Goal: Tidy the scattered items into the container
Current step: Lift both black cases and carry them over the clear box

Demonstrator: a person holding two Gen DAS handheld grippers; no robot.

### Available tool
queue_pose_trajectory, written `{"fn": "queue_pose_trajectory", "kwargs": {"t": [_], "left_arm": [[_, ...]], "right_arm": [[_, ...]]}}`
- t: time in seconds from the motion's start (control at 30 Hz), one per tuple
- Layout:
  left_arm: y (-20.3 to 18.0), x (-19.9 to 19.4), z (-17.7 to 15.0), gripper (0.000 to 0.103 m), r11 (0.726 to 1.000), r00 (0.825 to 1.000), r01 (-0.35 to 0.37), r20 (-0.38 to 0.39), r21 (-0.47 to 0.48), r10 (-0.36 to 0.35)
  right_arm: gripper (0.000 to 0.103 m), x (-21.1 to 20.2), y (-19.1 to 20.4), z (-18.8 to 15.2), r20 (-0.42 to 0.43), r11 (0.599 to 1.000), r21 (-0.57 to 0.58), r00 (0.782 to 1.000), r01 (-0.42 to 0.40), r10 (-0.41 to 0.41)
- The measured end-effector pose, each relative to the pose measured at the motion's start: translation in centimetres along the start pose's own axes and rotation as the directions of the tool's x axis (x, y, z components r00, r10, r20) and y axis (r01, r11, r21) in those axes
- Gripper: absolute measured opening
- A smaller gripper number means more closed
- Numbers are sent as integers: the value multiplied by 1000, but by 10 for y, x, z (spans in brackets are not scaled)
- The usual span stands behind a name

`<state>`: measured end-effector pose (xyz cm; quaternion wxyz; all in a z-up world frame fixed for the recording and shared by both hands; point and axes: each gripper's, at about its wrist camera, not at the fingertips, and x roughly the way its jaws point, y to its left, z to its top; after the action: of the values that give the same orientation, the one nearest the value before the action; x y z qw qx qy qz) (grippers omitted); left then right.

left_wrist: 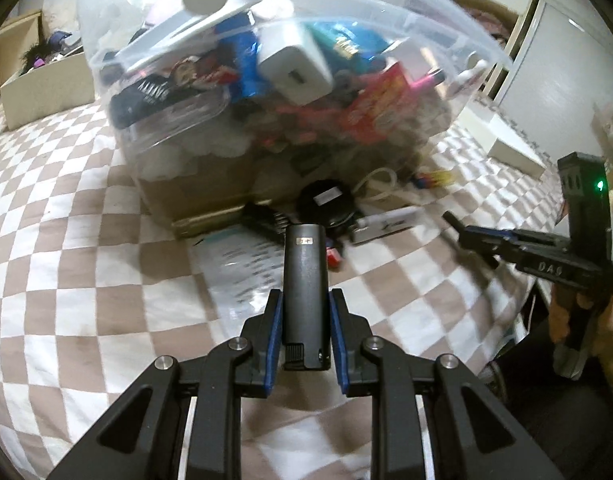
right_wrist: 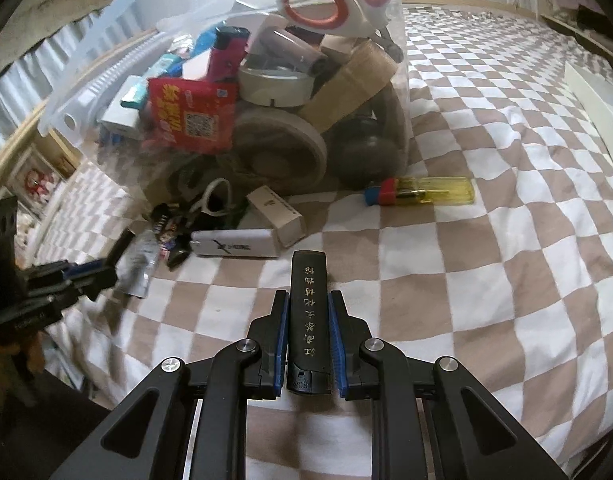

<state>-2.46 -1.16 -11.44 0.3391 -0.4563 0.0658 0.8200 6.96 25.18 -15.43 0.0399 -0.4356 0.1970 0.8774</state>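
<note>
Left gripper (left_wrist: 305, 320) clamped on dark lighter (left_wrist: 305, 276), right gripper (right_wrist: 308, 320) clamped on black lettered lighter (right_wrist: 308, 304), clear container (left_wrist: 194, 128) ahead of both.

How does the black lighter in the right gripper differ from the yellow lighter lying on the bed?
The black lighter is opaque with pale characters along its side; the yellow lighter is see-through with a red and blue end. The black one is clamped in the right gripper, off the bed; the yellow one lies loose beside the clear container. Both are slim lighters outside the container.

Bed (right_wrist: 486, 208) under a brown-and-white checked cover, cardboard box (left_wrist: 34, 92) at its far edge, pale wardrobe doors (left_wrist: 554, 52) beyond — soft indoor light
</note>
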Motion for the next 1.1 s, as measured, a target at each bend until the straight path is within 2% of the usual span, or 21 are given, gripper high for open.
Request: {"fn": "queue_pose_trajectory", "kwargs": {"t": [0.27, 0.63, 0.87, 1.1], "left_arm": [[-19, -8, 0, 22, 999, 999, 22, 38, -41, -20], [-42, -42, 12, 22, 1000, 990, -12, 143, 13, 10], [-46, -58, 23, 22, 1000, 984, -13, 176, 18, 10], [-51, -82, 41, 22, 999, 972, -25, 235, 33, 16]], "right_arm": [[20, 0, 25, -1, 27, 999, 0, 999, -37, 37], [20, -29, 44, 3, 86, 998, -28, 994, -59, 61], [20, -54, 61, 19, 163, 997, -55, 984, -62, 70], [20, -78, 74, 35, 233, 993, -90, 968, -74, 93]]}}
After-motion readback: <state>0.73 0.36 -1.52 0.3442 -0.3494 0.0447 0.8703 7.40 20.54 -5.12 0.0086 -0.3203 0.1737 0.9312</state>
